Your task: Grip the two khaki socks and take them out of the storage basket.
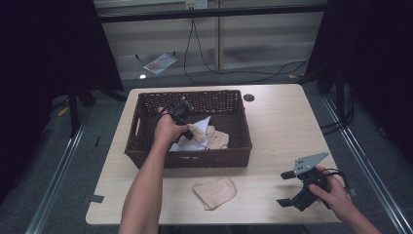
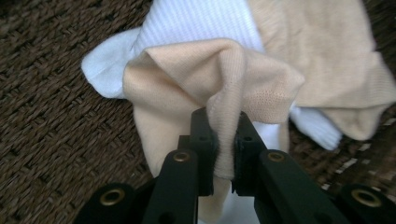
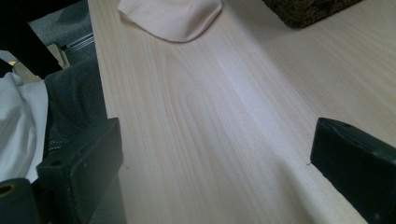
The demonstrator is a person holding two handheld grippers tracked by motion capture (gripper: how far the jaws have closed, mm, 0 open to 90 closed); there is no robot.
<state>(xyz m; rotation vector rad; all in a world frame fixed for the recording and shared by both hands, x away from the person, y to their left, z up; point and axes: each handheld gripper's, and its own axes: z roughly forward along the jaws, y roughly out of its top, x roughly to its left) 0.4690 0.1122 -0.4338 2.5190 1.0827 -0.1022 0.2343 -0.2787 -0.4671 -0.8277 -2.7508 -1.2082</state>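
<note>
A dark wicker basket [image 1: 243, 130] stands mid-table with beige and white socks inside. My left gripper [image 1: 187, 127] reaches into it and is shut on a fold of a beige sock [image 2: 201, 79], pinched between its two black jaws. A white sock [image 2: 196, 23] lies under and behind that beige one, and another beige piece [image 2: 327, 56] spreads to the right. A separate beige sock [image 1: 215, 192] lies flat on the table in front of the basket and shows as the beige sock [image 3: 173, 16] at the top of the right gripper view. My right gripper [image 1: 287, 188] rests open at the table's front right, holding nothing.
The wooden table [image 1: 277, 122] has a small dark round hole [image 1: 249, 97] near its far edge. Cables run across the grey floor [image 1: 234, 73] beyond the table. Dark curtains hang on both sides. A person's clothing [image 3: 18, 126] shows at the table's front edge.
</note>
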